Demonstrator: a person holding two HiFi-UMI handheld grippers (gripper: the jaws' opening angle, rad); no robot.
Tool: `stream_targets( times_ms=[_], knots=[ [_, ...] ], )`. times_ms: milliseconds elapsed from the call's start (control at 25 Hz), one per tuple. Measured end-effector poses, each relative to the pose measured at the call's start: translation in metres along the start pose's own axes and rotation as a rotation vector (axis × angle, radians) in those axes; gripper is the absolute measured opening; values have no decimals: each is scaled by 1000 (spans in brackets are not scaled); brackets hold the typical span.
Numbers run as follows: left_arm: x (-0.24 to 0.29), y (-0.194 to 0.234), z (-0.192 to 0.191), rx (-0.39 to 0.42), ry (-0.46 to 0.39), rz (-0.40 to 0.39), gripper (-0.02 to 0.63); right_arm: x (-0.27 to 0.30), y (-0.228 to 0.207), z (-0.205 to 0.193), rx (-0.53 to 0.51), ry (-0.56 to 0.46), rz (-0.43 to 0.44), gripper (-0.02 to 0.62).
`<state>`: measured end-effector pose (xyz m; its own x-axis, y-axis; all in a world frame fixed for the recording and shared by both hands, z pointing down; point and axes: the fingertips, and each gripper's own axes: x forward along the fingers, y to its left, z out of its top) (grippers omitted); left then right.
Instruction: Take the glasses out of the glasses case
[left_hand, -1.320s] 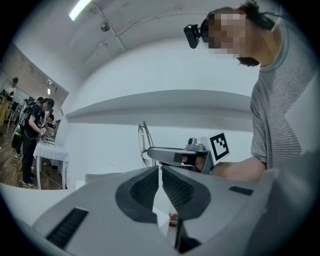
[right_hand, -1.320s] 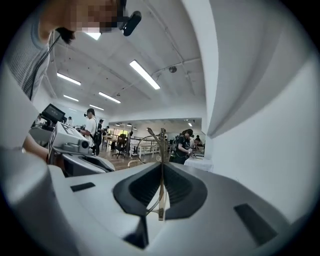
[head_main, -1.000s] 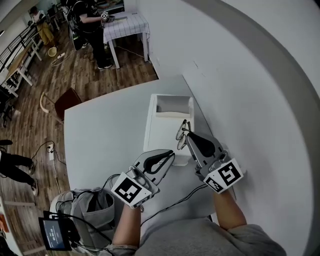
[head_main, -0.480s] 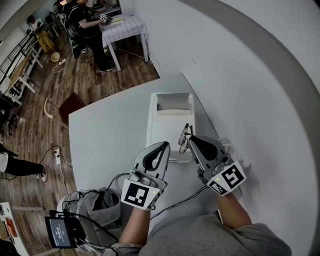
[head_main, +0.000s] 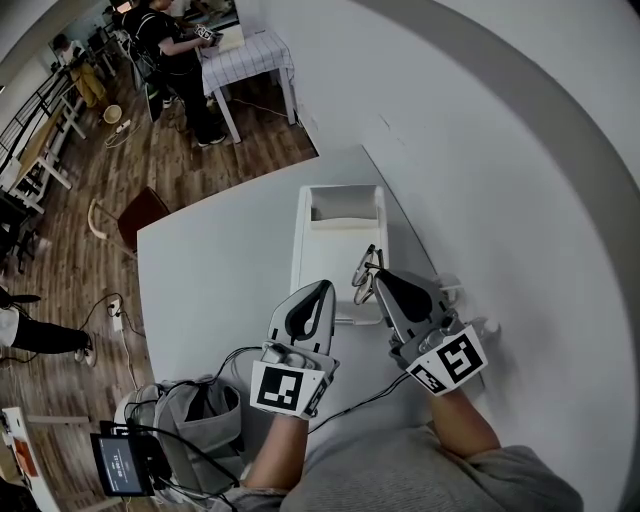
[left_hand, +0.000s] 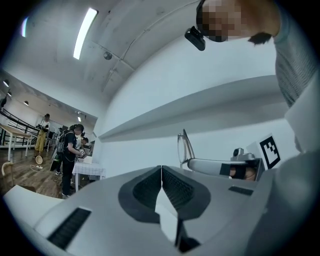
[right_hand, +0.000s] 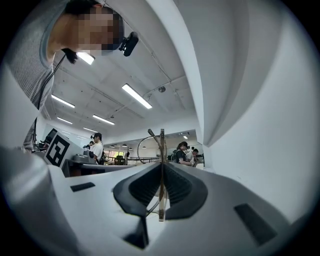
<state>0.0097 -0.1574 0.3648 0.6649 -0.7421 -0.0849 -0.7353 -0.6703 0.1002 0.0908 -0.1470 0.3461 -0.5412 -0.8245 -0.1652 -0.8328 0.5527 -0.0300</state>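
Note:
The white glasses case (head_main: 325, 250) lies open on the grey table (head_main: 220, 270), its lid standing up at the far end. My right gripper (head_main: 377, 283) is shut on the thin-framed glasses (head_main: 364, 270), which it holds upright above the case's near right part. In the right gripper view the glasses (right_hand: 160, 145) stand edge-on between the closed jaws. Just left of the case's near end, my left gripper (head_main: 321, 294) is shut and holds nothing. The left gripper view shows the glasses (left_hand: 185, 146) sticking up from the right gripper's fingers (left_hand: 210, 164).
A white wall (head_main: 480, 180) runs close along the table's right side. A grey bag (head_main: 190, 405), cables and a small screen (head_main: 118, 464) sit at the table's near left corner. A chair (head_main: 135, 208) and people at a table (head_main: 245, 55) are farther off on the wooden floor.
My left gripper has swung from pointing at the case's near end to pointing straight ahead beside it. The right gripper still holds the glasses in about the same place.

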Motion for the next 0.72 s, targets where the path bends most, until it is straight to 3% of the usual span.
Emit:
stream_targets(
  times_ms=[120,480,720],
  knots=[
    [2,0,7,-3,-23,-2,12,1,2,-1,3,1,5,26],
    [-2,0,-5,0,18,-11,12,1,-1,-1,3,8,5,25],
    [-2,-10,6,4,-39,-69,12,0,5,0,-8,9,21,25]
  ],
)
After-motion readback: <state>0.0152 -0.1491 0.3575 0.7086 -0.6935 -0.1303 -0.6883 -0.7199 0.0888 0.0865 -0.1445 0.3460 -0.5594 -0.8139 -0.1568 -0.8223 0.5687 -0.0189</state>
